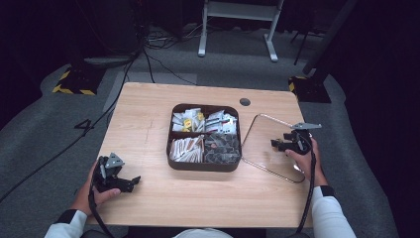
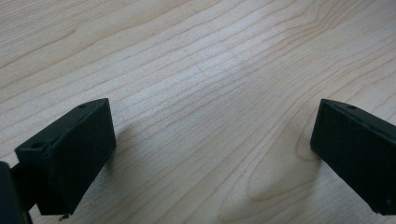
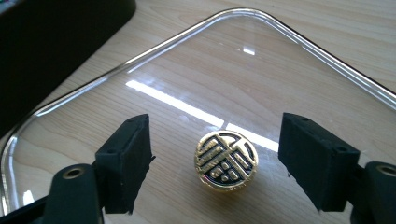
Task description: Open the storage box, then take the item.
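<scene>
Hands come first, nearest the desk's (image 1: 148, 114) front edge. The left gripper (image 1: 130, 183) sits low over bare wood, front-left of the dark box (image 1: 204, 171), its fingers (image 2: 74, 149) spread wide with nothing between them; it looks parked, out of the way while the other hand works. To the right of the box, the right gripper (image 1: 275, 144) reaches over the clear lid (image 1: 257, 144), which lies flat on the desk just beside the box's right wall. Its fingers (image 3: 126, 163) stand well apart on either side of the lid's round knob (image 3: 226, 161), not touching it and holding nothing. I'd judge they are lined up to close on that knob, since it is the only handle the lid offers.

The lid is a transparent rounded-corner pane with a bright rim, wood grain showing through it. The knob is gold with a black patterned face.

Beyond the hands, the box itself is open, split into four compartments packed with small packets and sachets. Past the desk lie grey carpet, cables and a white frame.
</scene>
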